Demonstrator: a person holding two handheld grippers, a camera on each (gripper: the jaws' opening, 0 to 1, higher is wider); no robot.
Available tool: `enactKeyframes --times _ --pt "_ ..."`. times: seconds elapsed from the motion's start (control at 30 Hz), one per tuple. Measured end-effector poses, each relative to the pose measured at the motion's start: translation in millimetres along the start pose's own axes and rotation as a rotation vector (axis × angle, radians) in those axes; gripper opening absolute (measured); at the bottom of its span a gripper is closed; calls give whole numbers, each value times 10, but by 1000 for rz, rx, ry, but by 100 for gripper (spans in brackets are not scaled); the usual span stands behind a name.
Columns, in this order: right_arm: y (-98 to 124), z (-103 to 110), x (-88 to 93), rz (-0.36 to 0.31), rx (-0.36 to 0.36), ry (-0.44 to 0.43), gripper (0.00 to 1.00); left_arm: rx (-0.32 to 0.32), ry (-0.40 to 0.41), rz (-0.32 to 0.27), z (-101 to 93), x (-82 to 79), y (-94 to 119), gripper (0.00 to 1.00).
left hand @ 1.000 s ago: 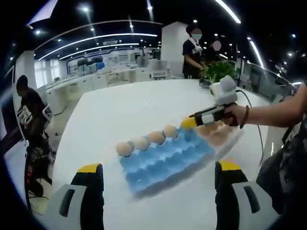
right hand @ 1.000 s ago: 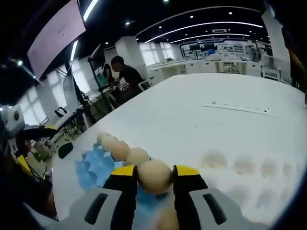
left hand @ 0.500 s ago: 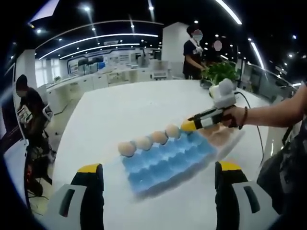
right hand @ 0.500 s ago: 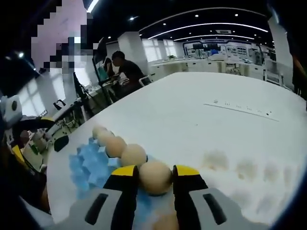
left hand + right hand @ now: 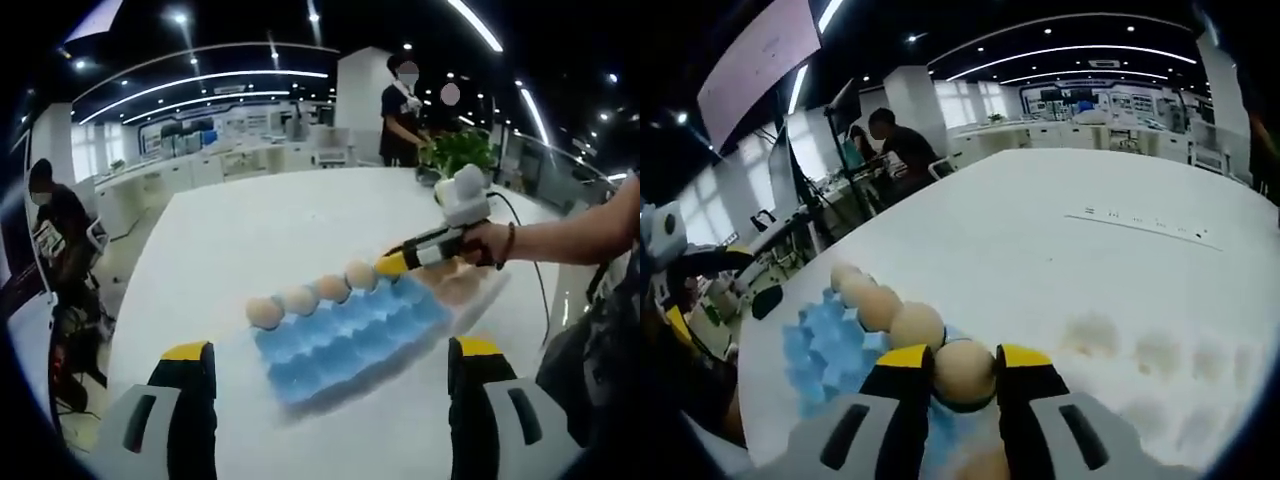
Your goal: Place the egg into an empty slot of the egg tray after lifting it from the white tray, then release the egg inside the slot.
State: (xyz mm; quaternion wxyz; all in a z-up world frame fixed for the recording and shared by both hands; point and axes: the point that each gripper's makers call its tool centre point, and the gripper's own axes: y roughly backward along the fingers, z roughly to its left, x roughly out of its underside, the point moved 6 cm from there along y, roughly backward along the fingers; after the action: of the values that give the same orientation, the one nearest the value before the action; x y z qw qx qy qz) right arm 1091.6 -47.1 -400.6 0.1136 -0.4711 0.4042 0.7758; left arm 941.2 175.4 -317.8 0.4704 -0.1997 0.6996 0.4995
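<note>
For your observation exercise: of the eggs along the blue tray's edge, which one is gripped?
The egg between the right gripper's yellow-tipped fingers, at the row's near end; the other eggs sit free in the blue tray.

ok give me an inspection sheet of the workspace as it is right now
surface: white table, bare around the trays
job's things: blue egg tray with four eggs in a row along its far edge; a fifth egg gripped at the end of that row; white tray beside the blue one, its pockets blurred
clutter: thin dark strip lying on the table
grippers: left gripper open, short of the blue tray; right gripper shut on the fifth egg
cables: dark cable running from the right gripper
surroundings: open office, people standing by a green plant, others seated at desks, ceiling light strips
</note>
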Motion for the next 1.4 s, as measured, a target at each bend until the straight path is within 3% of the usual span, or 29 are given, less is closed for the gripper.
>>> enactKeyframes --times 0.3,0.43,0.87,1.4 --pt "-4 41 -3 -1 4 26 32 0 -3 -6 3 -1 28 99" --pt "41 55 -45 -32 9 20 42 2 -3 -13 -12 -13 40 99" --pt "244 -4 -96 -86 47 26 60 27 -12 -25 -91 -52 12 100" --pt "419 -29 -27 -91 71 51 64 36 -22 -28 -155 -45 15 100"
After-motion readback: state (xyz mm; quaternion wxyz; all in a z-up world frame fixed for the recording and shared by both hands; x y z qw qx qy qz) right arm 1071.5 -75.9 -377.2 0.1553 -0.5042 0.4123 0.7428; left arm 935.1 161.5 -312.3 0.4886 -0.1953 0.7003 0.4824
